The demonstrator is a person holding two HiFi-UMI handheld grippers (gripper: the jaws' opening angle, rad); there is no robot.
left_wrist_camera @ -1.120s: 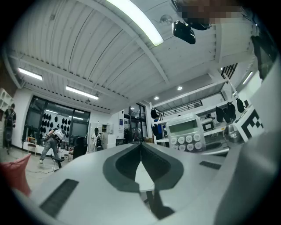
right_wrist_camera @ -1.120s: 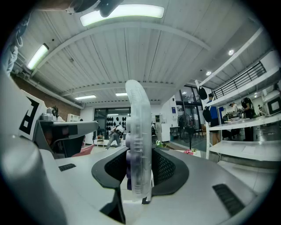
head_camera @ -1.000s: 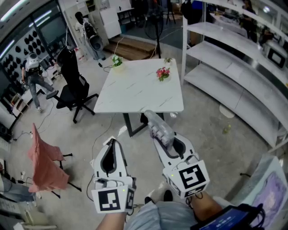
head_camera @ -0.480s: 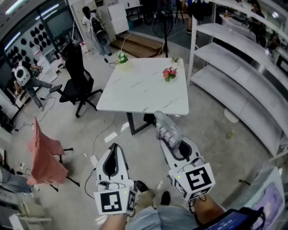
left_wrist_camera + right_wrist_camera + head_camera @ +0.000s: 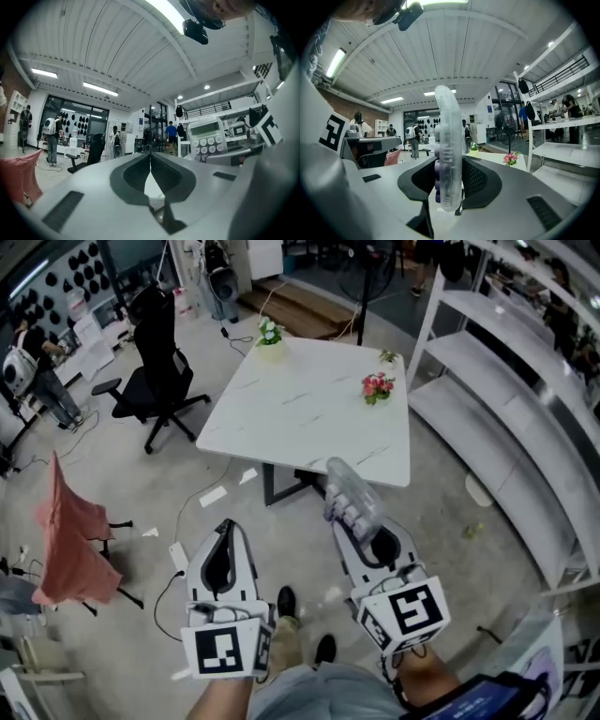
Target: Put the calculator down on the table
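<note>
A clear-cased calculator point(image 5: 350, 493) with purple keys stands on edge between the jaws of my right gripper point(image 5: 356, 521), which is shut on it. In the right gripper view the calculator point(image 5: 448, 150) rises edge-on from the right gripper point(image 5: 449, 168). It hangs in the air just short of the near edge of the white marble-look table point(image 5: 300, 413). My left gripper point(image 5: 228, 529) is alongside, shut and empty, its tips meeting in the left gripper view point(image 5: 150, 154). That view also shows the calculator point(image 5: 209, 137) face-on at the right.
On the table stand a pink flower pot point(image 5: 378, 386) at the right and a white flower pot point(image 5: 271, 332) at the far edge. A black office chair point(image 5: 155, 381) is to the left, white shelving point(image 5: 506, 399) to the right, and a red-draped chair point(image 5: 66, 540) at the near left.
Both grippers have moved forward toward the table, which now lies closer in the head view. The calculator stays in the right gripper's hold.
</note>
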